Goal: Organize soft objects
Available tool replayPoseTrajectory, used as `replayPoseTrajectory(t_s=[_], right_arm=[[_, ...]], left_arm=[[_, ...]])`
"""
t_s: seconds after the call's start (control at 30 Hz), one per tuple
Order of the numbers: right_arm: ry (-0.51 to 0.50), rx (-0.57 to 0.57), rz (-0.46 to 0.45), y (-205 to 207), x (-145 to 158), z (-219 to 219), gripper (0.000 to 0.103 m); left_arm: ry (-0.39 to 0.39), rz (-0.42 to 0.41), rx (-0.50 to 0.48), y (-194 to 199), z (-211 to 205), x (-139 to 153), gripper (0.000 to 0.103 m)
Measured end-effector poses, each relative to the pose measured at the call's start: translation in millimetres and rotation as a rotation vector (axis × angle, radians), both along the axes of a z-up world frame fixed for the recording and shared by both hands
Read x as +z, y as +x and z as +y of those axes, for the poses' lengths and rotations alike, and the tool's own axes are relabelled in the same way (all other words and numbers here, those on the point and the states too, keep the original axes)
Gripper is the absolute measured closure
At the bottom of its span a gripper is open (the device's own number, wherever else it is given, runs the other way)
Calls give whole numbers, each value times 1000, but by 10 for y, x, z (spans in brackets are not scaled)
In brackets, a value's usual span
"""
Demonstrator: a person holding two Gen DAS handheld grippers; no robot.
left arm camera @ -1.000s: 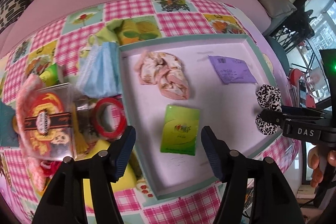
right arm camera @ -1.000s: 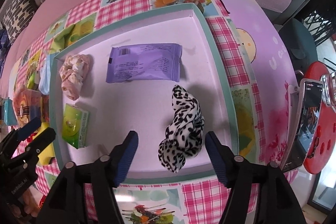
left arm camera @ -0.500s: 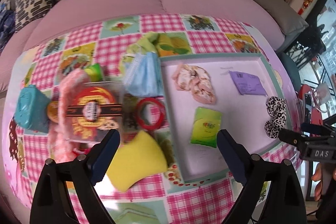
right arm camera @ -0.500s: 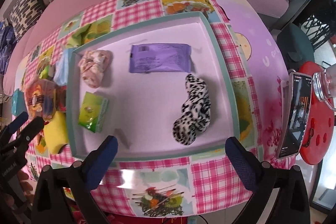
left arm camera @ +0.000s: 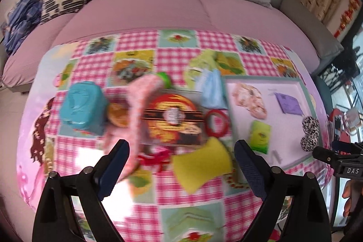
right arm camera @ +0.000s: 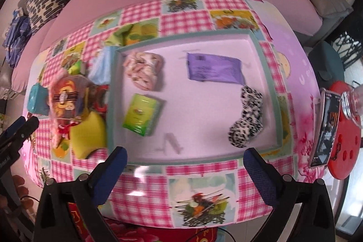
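Both the left gripper (left arm camera: 181, 151) and right gripper (right arm camera: 186, 159) gape wide and empty above the desk (right arm camera: 192, 176). The tray (right arm camera: 265, 60) holds a leopard scrunchie (right arm camera: 247, 119); a yellow sponge (left arm camera: 202, 165) lies left of it.

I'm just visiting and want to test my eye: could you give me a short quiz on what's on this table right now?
1. How many things lie inside the tray?
2. True or false: the yellow sponge lies inside the tray.
3. Which lies nearest the tray's right wall: A) green packet, B) leopard-print cloth, C) floral cloth?

Key:
1. Four: the three above and the purple packet.
2. False; it lies on the tablecloth, left of the tray.
3. B.
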State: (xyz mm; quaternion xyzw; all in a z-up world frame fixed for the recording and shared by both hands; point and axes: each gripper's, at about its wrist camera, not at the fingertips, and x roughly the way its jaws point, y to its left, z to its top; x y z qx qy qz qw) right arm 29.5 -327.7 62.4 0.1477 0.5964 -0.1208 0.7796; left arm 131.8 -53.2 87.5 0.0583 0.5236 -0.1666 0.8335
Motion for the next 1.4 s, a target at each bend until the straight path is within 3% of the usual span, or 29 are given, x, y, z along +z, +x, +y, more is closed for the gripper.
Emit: replayPoseTrajectory(t_s=[0.27, 0.5, 0.97, 1.2, 1.4], right_arm=[[35, 58, -56, 224, 237, 467, 0], [57, 153, -58, 461, 232, 1036, 0], [102, 235, 51, 602, -387, 1619, 0], [127, 250, 115, 627, -730, 1749, 0], [121, 257, 140, 695, -853, 1835, 2]], left_arm=[[-18, -12, 92, 136, 660, 180, 9], [-1, 8, 130, 162, 984, 95, 9], [26, 136, 177, 173, 1227, -540, 9], [44, 182, 147, 186, 1180, -849, 10], [71, 202, 109, 210, 1084, -1055, 10]])
